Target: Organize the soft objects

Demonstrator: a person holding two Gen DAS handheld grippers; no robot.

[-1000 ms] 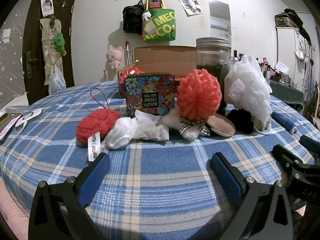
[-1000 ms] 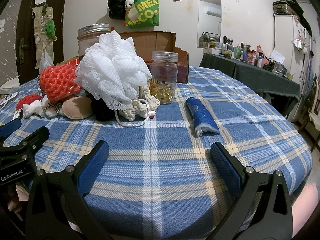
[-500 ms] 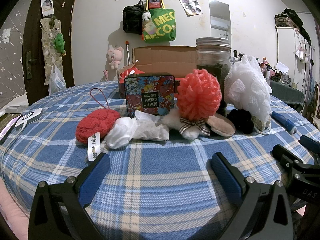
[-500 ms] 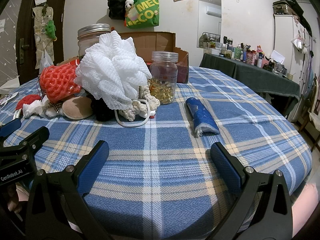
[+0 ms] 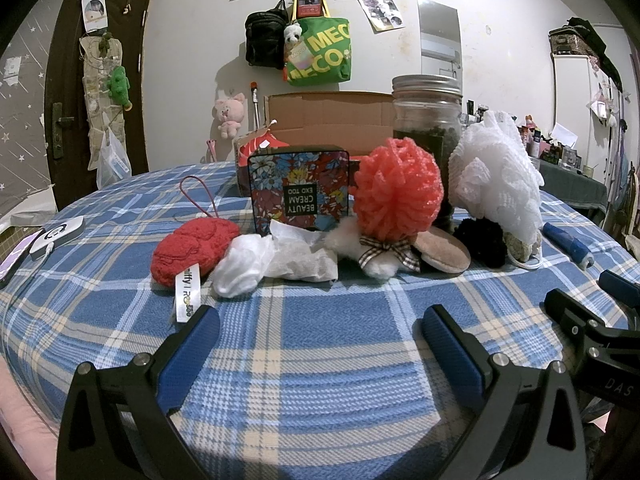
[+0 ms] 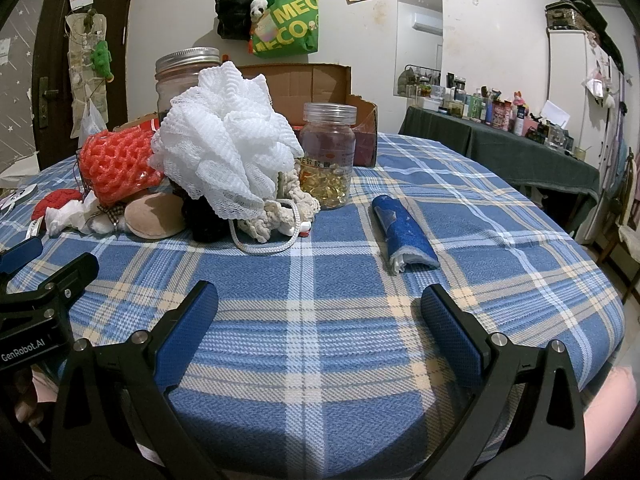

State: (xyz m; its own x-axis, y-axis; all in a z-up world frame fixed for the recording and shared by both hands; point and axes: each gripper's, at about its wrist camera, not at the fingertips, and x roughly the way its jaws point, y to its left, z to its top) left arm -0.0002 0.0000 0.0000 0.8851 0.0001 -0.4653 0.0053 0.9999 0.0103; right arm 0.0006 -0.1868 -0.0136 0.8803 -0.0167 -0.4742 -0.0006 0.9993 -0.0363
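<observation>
**Onlooker A:** Report gripper status.

**Onlooker B:** The left gripper point(image 5: 316, 332) has its blue-padded fingers spread wide, nothing between them, low over the blue plaid tablecloth point(image 5: 340, 360). The right gripper point(image 6: 318, 312) is in the same condition: spread wide and empty, just beside the left one.

**Onlooker A:** Location of the soft items?

**Onlooker B:** All lie in one row across the middle of the cloth, well ahead of both grippers. From the left: a red knitted pad point(image 5: 192, 248) with a thin cord loop and a white label, touching a crumpled white tissue wad point(image 5: 276, 262). Next, a fluffy white piece with a checked bow point(image 5: 380, 256), and on top of it a round coral-red mesh bath puff point(image 5: 398, 196). A flat tan oval pad point(image 5: 442, 252) lies against that. A black fuzzy ball point(image 5: 482, 240) sits under a large white mesh bath puff point(image 6: 228, 140), which has a white cord loop point(image 6: 264, 244) lying on the cloth and rests on a cream knotted rope bundle point(image 6: 280, 208).

**Onlooker A:** Anything separate?

**Onlooker B:** A rolled blue cloth point(image 6: 402, 232) with a white inner layer lies apart, to the right of the row.

**Onlooker A:** Hard items?

**Onlooker B:** A floral tin point(image 5: 300, 192), a tall metal-lidded glass jar point(image 5: 426, 120), a clear jar of yellow capsules point(image 6: 328, 160), and an open cardboard box point(image 5: 332, 120) stand behind the row.
</observation>
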